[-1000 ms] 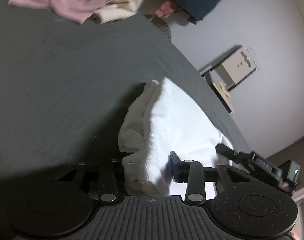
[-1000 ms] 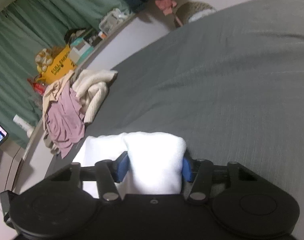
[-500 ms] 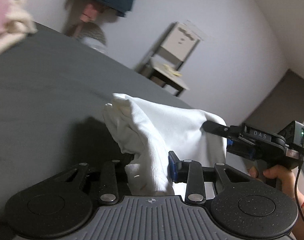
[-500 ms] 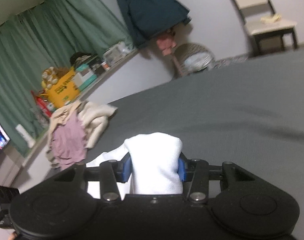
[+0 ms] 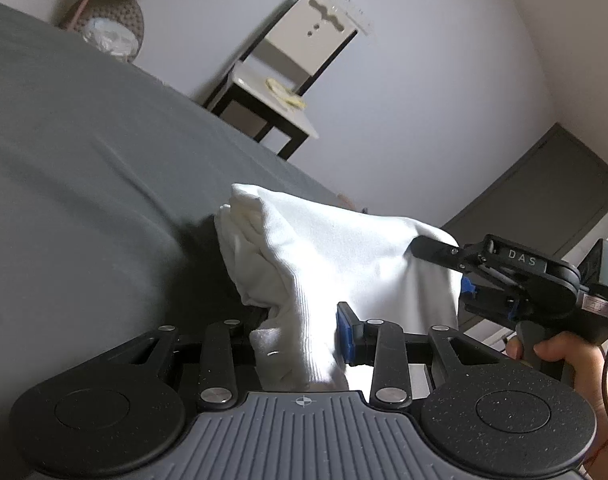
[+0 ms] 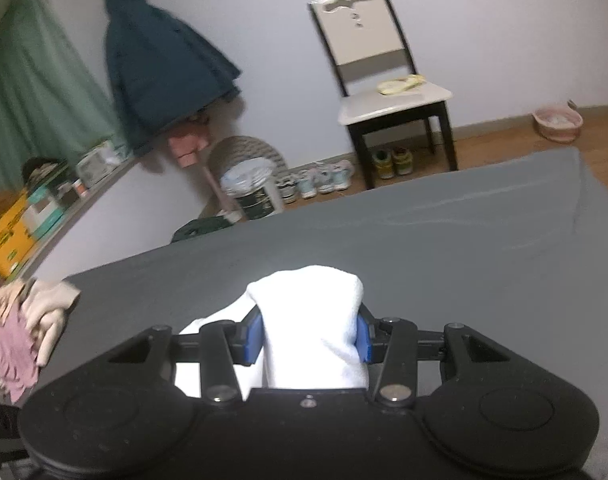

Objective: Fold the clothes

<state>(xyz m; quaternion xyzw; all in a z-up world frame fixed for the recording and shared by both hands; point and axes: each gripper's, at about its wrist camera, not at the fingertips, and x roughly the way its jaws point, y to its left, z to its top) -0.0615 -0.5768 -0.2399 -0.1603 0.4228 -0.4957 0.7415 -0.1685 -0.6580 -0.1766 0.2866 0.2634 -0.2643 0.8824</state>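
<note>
A chair (image 6: 387,92) and hanging dark coat (image 6: 160,64) are standing beyond the grey bed (image 6: 443,248). Both the left gripper (image 5: 304,332) and right gripper (image 6: 309,332) are clamping the bunched white garment (image 5: 343,252), lifting it above the bed's near edge.

Ribbed white cloth garment (image 5: 335,256), matt grey bedsheet (image 5: 84,168), glossy chair seat (image 6: 395,100)

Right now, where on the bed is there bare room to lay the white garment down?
Both grippers, left gripper and right gripper, grip the white garment. The grey bed sheet is bare ahead of the right gripper, out to the edge nearest the chair. It is crowded at the left edge, where the pile of clothes lies.
</note>
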